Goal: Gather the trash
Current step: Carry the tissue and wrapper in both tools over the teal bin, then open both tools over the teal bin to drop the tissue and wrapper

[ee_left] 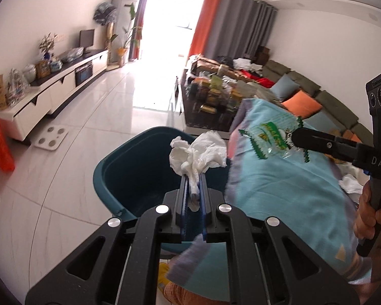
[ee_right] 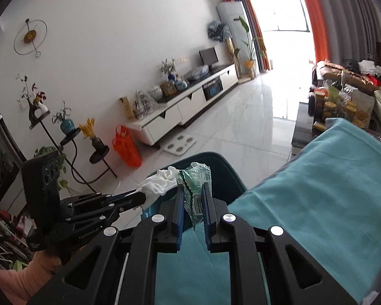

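My left gripper is shut on a crumpled white tissue and holds it above the open teal bin. My right gripper is shut on a clear plastic wrapper with green print, close to the bin's rim. In the left wrist view the right gripper holds that wrapper over the teal cloth. In the right wrist view the left gripper holds the tissue just left of the wrapper.
The teal cloth covers a surface right of the bin. A cluttered coffee table and sofa lie beyond. A white TV cabinet, an orange bag and a white scale stand on the tiled floor.
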`<state>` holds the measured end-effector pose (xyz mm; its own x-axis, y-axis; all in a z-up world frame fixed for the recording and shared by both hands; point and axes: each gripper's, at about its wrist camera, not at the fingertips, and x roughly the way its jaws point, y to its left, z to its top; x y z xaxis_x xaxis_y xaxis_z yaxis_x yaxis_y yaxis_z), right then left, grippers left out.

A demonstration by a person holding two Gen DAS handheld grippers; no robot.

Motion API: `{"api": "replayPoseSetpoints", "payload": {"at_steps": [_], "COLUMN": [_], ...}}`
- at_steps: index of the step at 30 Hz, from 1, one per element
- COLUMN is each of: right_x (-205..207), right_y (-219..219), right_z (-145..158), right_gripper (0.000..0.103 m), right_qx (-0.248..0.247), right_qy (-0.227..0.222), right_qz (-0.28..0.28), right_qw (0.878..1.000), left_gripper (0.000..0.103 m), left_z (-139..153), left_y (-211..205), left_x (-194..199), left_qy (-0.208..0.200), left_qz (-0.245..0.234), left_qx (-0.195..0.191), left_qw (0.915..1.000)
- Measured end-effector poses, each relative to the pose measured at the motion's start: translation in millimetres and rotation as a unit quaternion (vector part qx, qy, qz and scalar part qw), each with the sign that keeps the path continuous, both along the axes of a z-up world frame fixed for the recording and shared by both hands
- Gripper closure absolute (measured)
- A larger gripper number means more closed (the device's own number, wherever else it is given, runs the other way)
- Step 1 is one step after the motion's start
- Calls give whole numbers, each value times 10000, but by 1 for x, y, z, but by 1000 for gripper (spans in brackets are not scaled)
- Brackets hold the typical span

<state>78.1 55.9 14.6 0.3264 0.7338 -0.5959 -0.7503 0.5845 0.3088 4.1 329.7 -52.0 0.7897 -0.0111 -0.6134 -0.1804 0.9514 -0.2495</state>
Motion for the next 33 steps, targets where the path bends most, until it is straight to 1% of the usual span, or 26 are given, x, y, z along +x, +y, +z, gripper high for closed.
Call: {"api": "replayPoseSetpoints", "payload": {"at_steps": [3,8,12,14,16,17,19,23,25,26,28,30,33], "right_x": [10,21,29,30,31,30,28,26,19,13,5,-4,-16], "right_y": [25,48,57,61,60,58,57,43,30,21,5,-14,-49], "right_z": [-13,-29,-40,-44,-45,-45,-44,-34,-23,-15,-5,7,22], "right_gripper": [91,90,86,84,73,71,71,71,68,68,65,63,62], "right_qx": [-244,-499,-673,-700,-713,-700,-639,-458,-302,-216,-106,-11,117], "right_qy": [104,378,577,636,652,643,631,591,455,358,194,1,-228], "right_qz": [29,33,-7,-44,-77,-103,-108,-128,-120,-122,-132,-165,-328], "right_qw": [9996,9980,9961,9955,9953,9954,9959,9971,9984,9991,9997,9999,9991], "left_gripper": [95,94,93,88,80,78,70,66,57,55,48,45,40], "left_z": [-11,-28,-41,-45,-48,-48,-47,-34,-22,-16,0,12,27], "left_y": [10,16,17,18,8,7,5,0,-9,-14,-29,-43,-76], "left_x": [9,27,38,44,46,48,49,43,35,32,25,18,16], "left_qy": [138,382,483,514,526,521,480,240,26,-83,-368,-575,-804], "left_qz": [105,198,218,225,276,295,368,430,389,362,183,-25,-516], "left_qx": [-76,-145,-221,-260,-259,-259,-250,-222,-98,-26,68,93,121], "left_qw": [9998,9990,9983,9981,9979,9979,9979,9985,9992,9993,9991,9983,9954]}}
